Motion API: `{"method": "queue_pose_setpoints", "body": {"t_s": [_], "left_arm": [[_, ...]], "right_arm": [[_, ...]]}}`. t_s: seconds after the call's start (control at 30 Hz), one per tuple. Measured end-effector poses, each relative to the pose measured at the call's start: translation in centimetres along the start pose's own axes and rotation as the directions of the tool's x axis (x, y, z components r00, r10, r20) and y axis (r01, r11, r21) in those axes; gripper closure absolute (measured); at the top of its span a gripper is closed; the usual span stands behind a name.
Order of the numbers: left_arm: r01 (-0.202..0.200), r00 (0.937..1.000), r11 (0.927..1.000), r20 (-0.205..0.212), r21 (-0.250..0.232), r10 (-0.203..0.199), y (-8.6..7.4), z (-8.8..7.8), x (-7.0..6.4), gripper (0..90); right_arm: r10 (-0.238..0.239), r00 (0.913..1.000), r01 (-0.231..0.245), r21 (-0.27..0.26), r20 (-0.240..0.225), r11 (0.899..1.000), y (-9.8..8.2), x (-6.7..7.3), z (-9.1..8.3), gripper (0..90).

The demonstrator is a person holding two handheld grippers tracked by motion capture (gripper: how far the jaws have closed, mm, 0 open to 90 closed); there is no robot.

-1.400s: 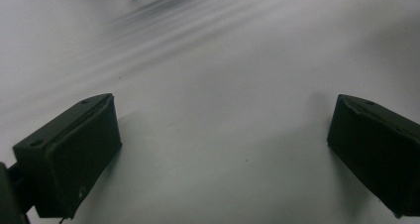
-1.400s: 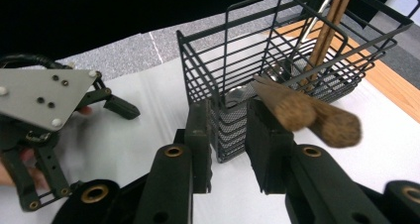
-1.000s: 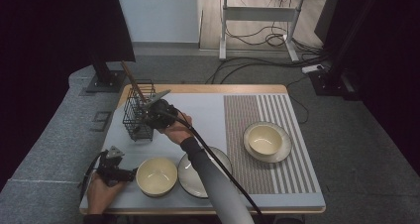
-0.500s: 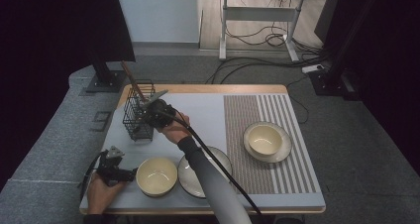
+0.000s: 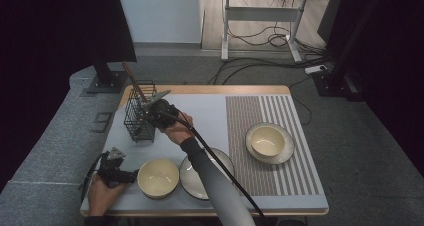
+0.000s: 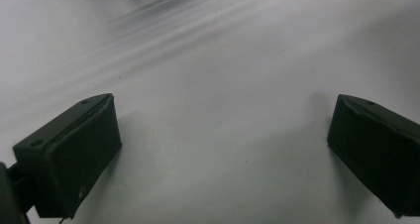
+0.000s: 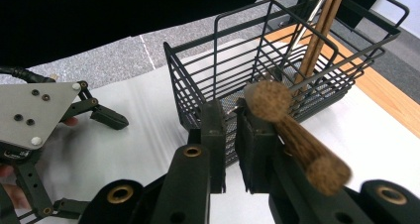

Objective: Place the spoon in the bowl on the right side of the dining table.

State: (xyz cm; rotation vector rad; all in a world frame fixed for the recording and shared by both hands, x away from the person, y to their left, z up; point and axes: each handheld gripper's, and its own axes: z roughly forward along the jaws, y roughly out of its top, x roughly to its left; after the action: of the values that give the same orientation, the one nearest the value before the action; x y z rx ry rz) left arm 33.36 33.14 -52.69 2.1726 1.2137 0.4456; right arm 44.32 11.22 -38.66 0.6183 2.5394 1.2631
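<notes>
A lab or recording studio, staged rather than lived in: black curtains beyond the fingers on both sides, grey carpet around the table, loose cables under a bare height-adjustable desk behind, tripod feet by the curtain.

High view: table evenly lit from above, surroundings dark, shadows soft. Left gripper view: mat surface pale, washed out, soft focus, faint streaks near top. Right gripper view: wooden handles blurred close up, wire basket sharper.
</notes>
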Motion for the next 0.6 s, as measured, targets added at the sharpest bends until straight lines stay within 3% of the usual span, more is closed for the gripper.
{"method": "queue_pose_setpoints", "body": {"t_s": [0.6], "left_arm": [[-0.001,1.0000,1.0000,-0.002,-0.002,0.001,0.0,0.0,0.0,0.0]], "right_arm": [[0.003,1.0000,-0.003,-0.023,0.006,1.000,0.6,-0.1,-2.2,83.3]]}}
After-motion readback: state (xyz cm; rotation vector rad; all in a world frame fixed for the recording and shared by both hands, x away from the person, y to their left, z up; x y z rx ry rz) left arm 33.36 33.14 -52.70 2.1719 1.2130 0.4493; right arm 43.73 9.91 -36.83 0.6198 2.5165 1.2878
